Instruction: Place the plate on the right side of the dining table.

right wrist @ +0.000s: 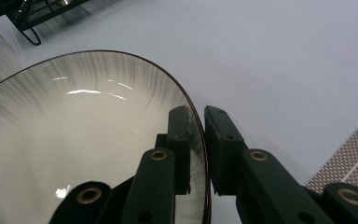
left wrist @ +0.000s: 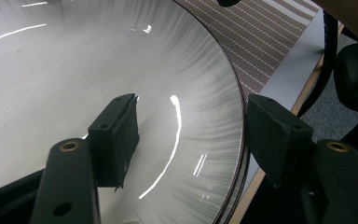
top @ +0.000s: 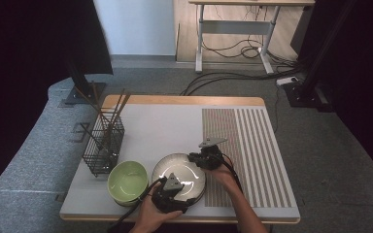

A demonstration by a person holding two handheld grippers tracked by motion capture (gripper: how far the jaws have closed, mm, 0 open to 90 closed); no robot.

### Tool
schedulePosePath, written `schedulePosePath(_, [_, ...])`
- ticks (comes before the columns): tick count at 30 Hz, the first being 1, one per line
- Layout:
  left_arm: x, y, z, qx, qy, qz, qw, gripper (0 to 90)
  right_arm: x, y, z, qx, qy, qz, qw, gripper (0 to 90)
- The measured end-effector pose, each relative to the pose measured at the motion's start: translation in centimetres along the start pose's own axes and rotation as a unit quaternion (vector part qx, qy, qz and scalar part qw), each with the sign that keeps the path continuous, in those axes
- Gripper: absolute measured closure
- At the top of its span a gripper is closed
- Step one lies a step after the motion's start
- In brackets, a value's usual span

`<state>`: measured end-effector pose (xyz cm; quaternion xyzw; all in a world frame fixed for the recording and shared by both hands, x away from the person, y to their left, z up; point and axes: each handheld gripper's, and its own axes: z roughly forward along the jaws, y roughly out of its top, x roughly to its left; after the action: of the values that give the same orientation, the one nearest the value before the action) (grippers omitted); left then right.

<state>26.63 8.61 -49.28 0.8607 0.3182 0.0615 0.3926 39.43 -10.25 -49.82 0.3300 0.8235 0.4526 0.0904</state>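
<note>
A grey-white glazed plate with a dark rim lies at the table's front middle. My right gripper is at the plate's far right edge. In the right gripper view it is shut on the plate's rim, one jaw inside and one outside. My left gripper is at the plate's near edge. In the left gripper view it stands open astride the rim, one jaw over the plate's inside and the other outside, apart from it.
A light green bowl sits just left of the plate. Behind it stands a black wire basket holding chopsticks. A striped placemat covers the table's right part. The table's front edge runs close under both hands.
</note>
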Motion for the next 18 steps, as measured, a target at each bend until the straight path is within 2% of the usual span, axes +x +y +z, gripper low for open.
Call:
schedulePosePath(4, [-0.2,0.0,-0.1,-0.004,0.005,0.000,1.0000,35.9,-0.1,0.0,-0.4,0.000,-0.003,-0.001,1.0000,83.0])
schedulePosePath(10, [-0.6,0.1,-0.6,-0.015,0.025,0.006,0.9996,38.1,-0.1,0.2,-2.1,-0.015,-0.027,0.010,0.9995,85.8])
schedulePosePath(13, [-0.6,0.1,-0.7,-0.021,0.032,0.006,0.9993,38.5,-0.7,0.1,-3.0,-0.010,-0.035,0.017,0.9992,86.1])
schedulePosePath(15, [-0.5,0.0,-0.7,-0.023,0.032,0.004,0.9992,38.6,-1.0,0.0,-3.5,-0.013,-0.041,0.024,0.9988,86.4])
schedulePosePath(16, [-0.5,0.0,-0.7,-0.023,0.029,0.002,0.9993,38.2,-1.1,0.0,-3.7,-0.012,-0.037,0.028,0.9989,86.5])
schedulePosePath(18, [-0.4,0.0,-0.8,-0.024,0.028,0.000,0.9993,38.1,-1.1,-0.1,-3.8,-0.011,-0.039,0.025,0.9989,86.3])
